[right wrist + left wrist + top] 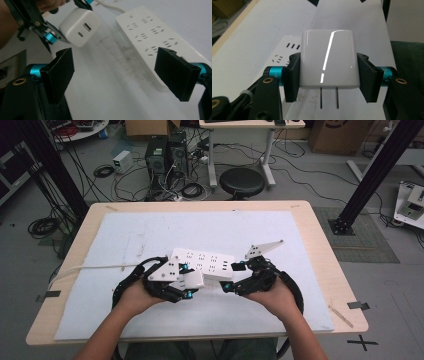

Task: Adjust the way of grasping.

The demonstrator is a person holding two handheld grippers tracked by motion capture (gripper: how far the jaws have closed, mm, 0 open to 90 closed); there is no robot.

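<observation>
A white charger [328,58] is clamped between the pads of the left tool [328,75], prongs bared, just beside the white power strip [205,262] lying on the counter [310,227]. The right tool [115,76] is held apart, gripping nothing. No legible writing is seen.

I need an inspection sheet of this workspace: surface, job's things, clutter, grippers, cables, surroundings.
Surface: wooden table under a white mat, faintly smudged.
Job's things: white charger with two prongs; white power strip lying flat.
Clutter: nothing seen.
Grippers: left gripper shut on the charger; right gripper open, nothing between its jaws.
Cables: strip's white cord runs off the table's left edge.
Surroundings: black stool, computer towers, floor cables.
</observation>
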